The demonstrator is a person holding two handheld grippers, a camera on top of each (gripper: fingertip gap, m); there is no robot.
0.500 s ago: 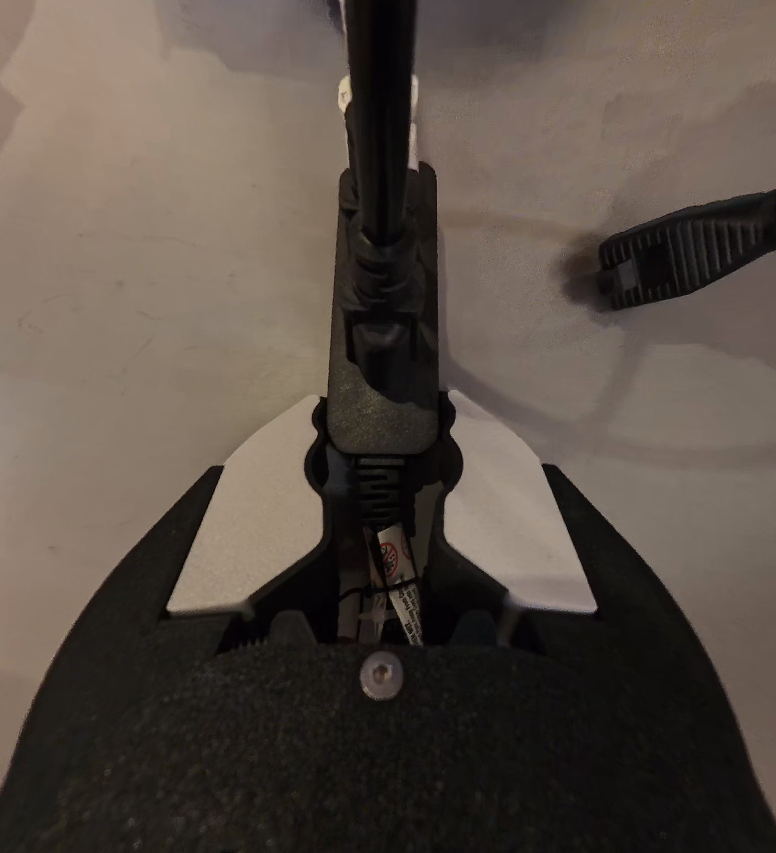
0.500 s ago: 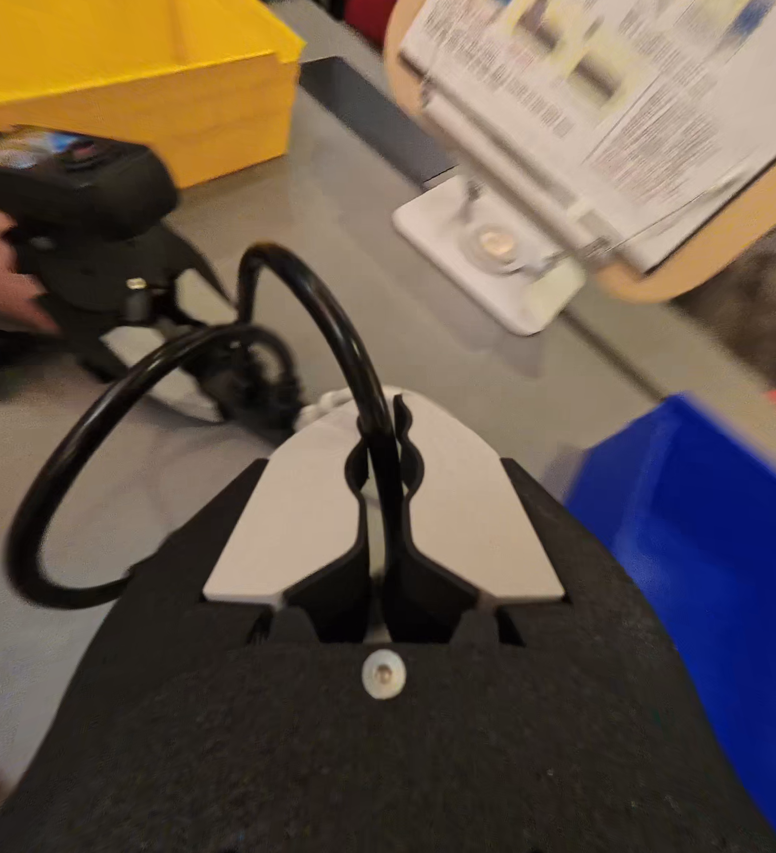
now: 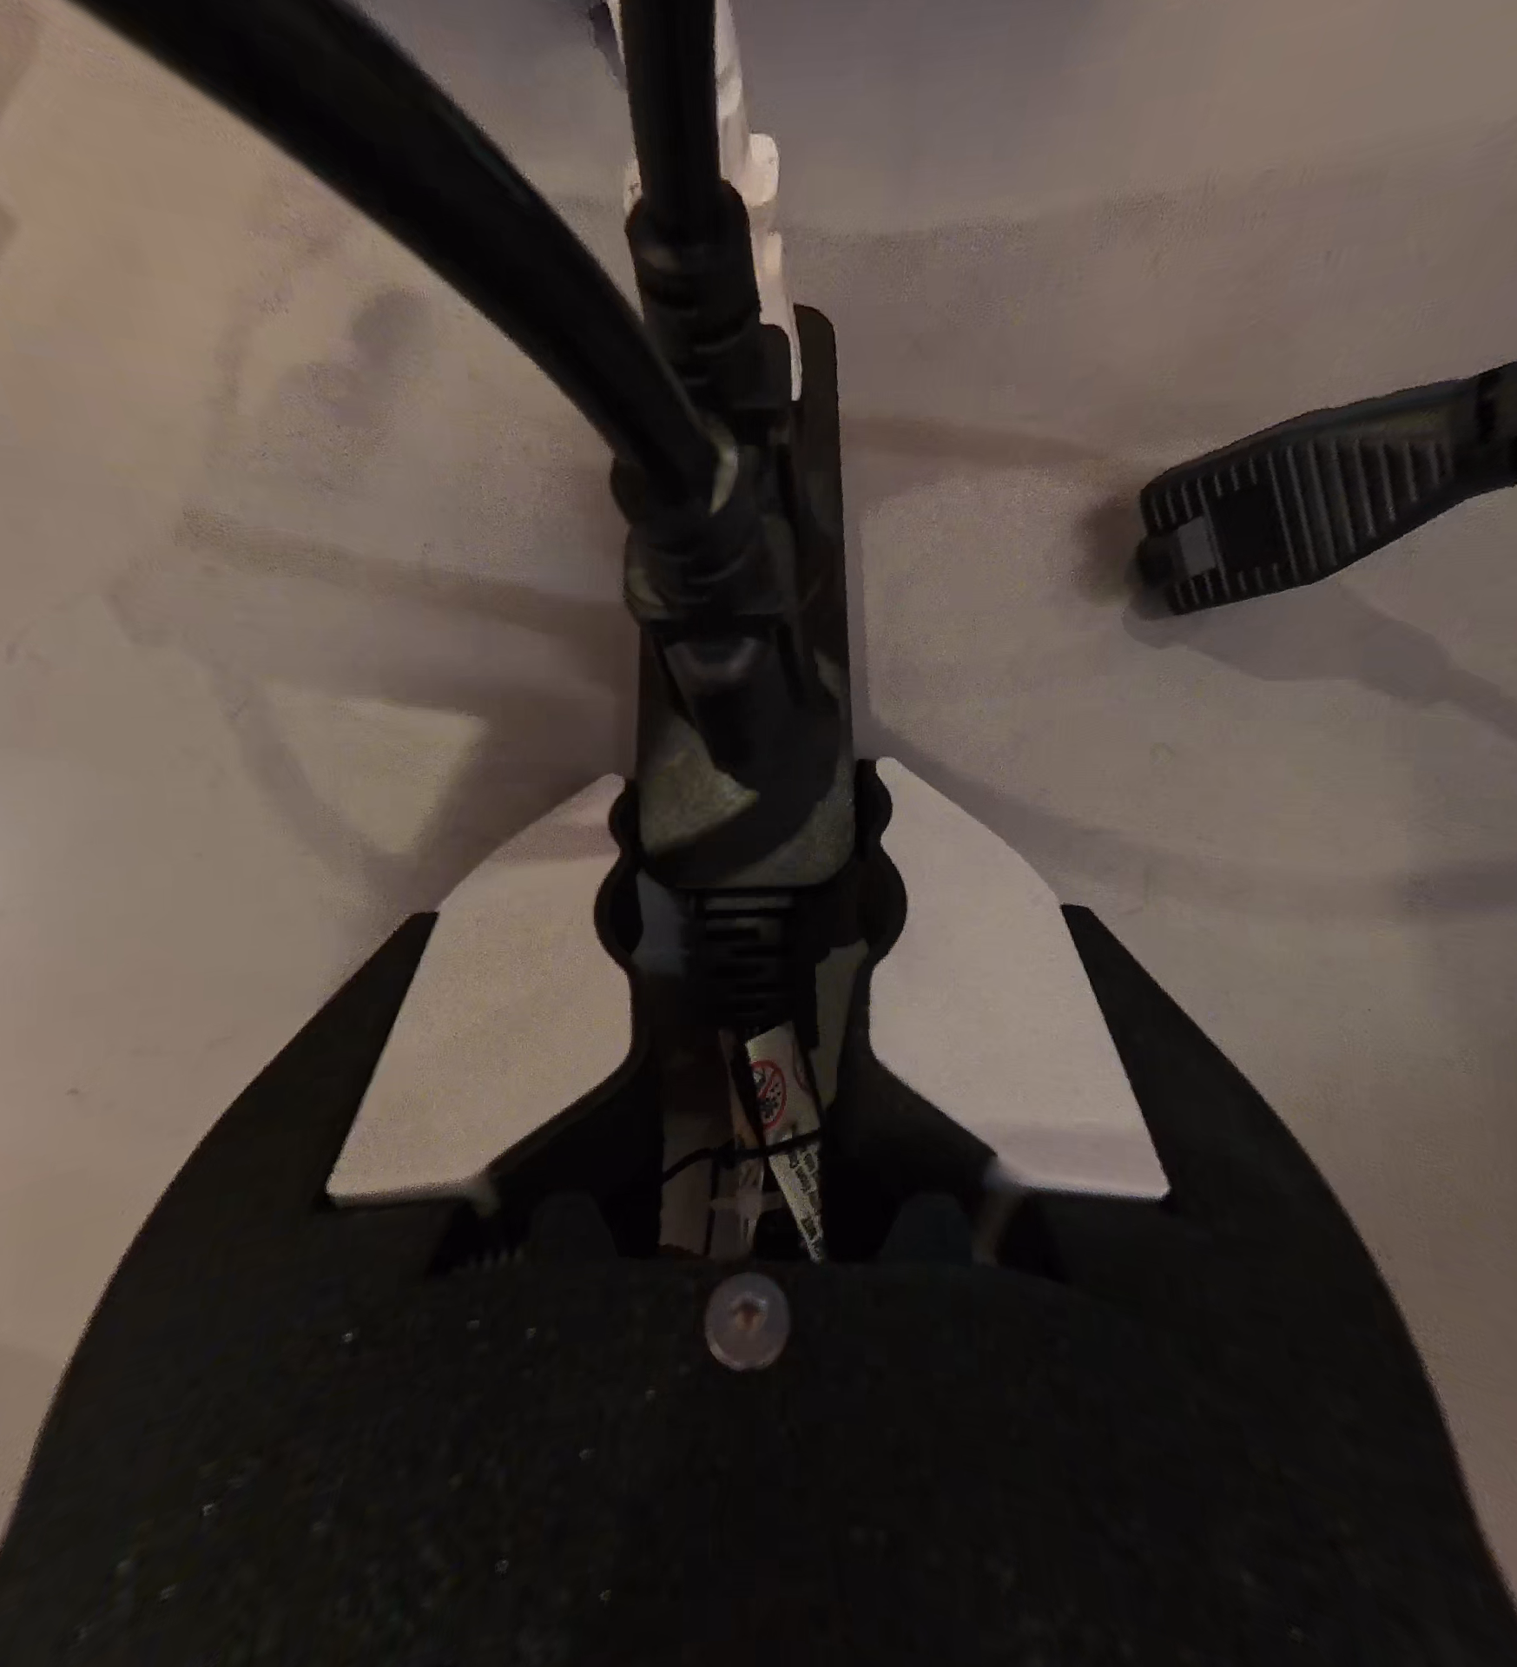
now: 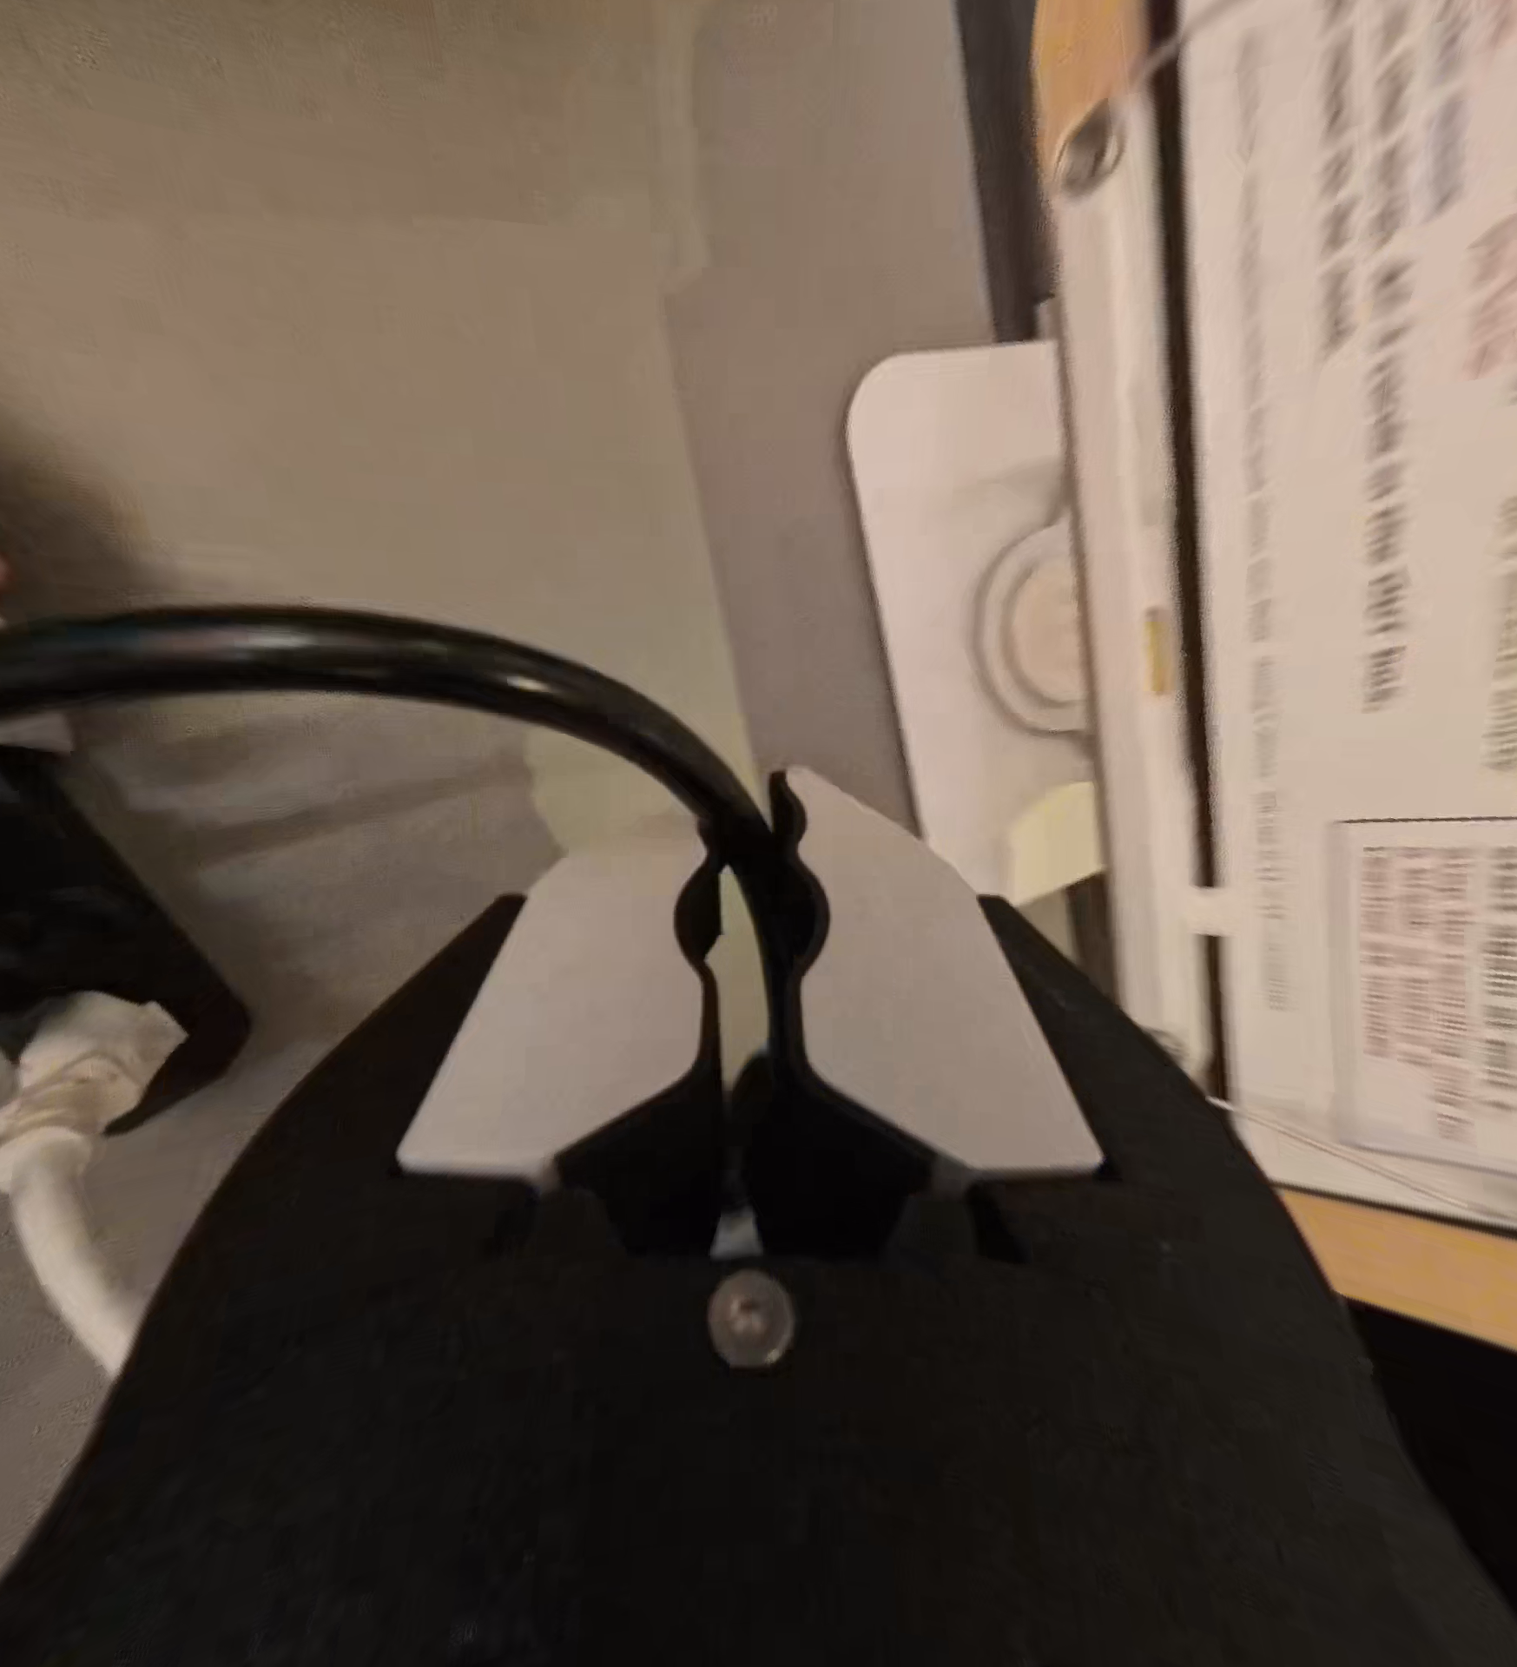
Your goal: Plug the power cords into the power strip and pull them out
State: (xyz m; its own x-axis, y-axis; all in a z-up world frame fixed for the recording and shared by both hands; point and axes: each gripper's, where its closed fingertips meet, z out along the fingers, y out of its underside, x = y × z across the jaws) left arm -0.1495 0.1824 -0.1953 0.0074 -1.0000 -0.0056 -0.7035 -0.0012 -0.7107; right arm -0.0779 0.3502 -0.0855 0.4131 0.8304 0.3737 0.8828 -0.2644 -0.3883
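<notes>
Two black cords now cross the left wrist view, where half a second ago there was one: a second cord (image 3: 430,271) sweeps in from the upper left to the power strip (image 3: 741,686), which the left gripper (image 3: 741,848) clamps by its near end on the grey table (image 3: 195,812). The right gripper (image 4: 750,866), closed on the cord (image 4: 375,654), has swung toward the printed sheet (image 4: 1386,631) at the table's edge.

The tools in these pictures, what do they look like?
Both match. The left tool and the right tool each have a rough black body widening towards the camera, two pale grey fingers with wavy black inner edges, and one silver screw in the middle.
</notes>
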